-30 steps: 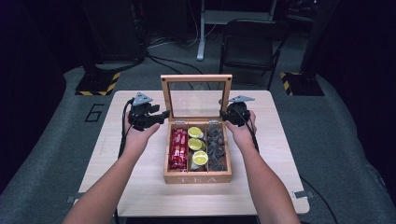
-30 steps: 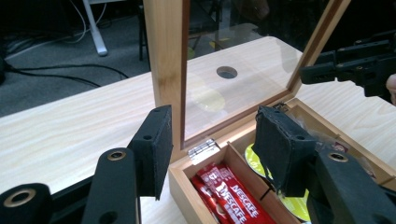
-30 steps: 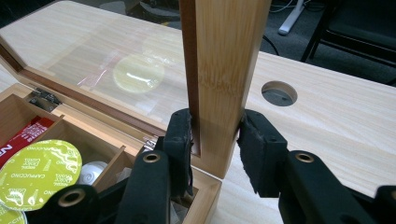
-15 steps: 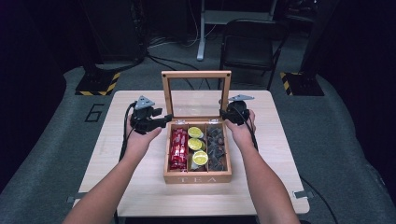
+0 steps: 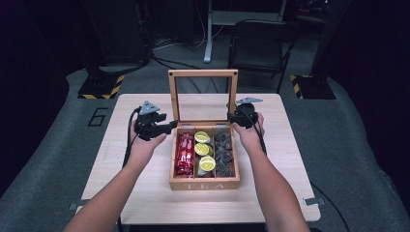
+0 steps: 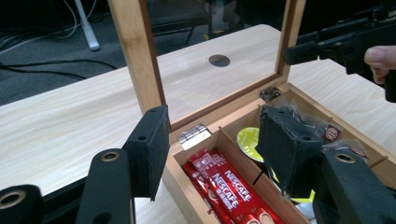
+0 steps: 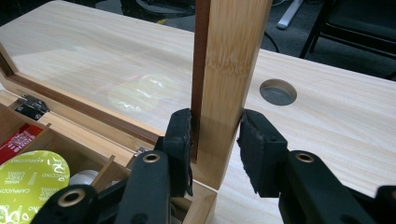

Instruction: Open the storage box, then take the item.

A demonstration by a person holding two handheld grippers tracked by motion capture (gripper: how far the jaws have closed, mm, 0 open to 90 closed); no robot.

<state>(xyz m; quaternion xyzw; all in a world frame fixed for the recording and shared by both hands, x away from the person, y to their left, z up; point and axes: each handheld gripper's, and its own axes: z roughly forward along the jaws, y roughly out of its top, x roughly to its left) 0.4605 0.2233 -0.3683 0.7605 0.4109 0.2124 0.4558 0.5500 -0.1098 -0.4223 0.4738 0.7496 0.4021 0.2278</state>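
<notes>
The right hand-held gripper (image 7: 212, 144) is clamped on the upright lid (image 5: 203, 94) of the tea box (image 5: 204, 183) mid-surface (image 5: 145, 193). The left hand-held gripper (image 6: 210, 149) has just been opening, nothing between its jaws, apparently releasing the lid, now fully raised.

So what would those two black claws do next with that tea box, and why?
Probably the left gripper backs away, while the right gripper swings the lid down or lets go. The lid stands upright, and the right gripper's pads clamp its side post. The left gripper's jaws have just been opening and grip nothing, over the red sachets in the tea box.
</notes>
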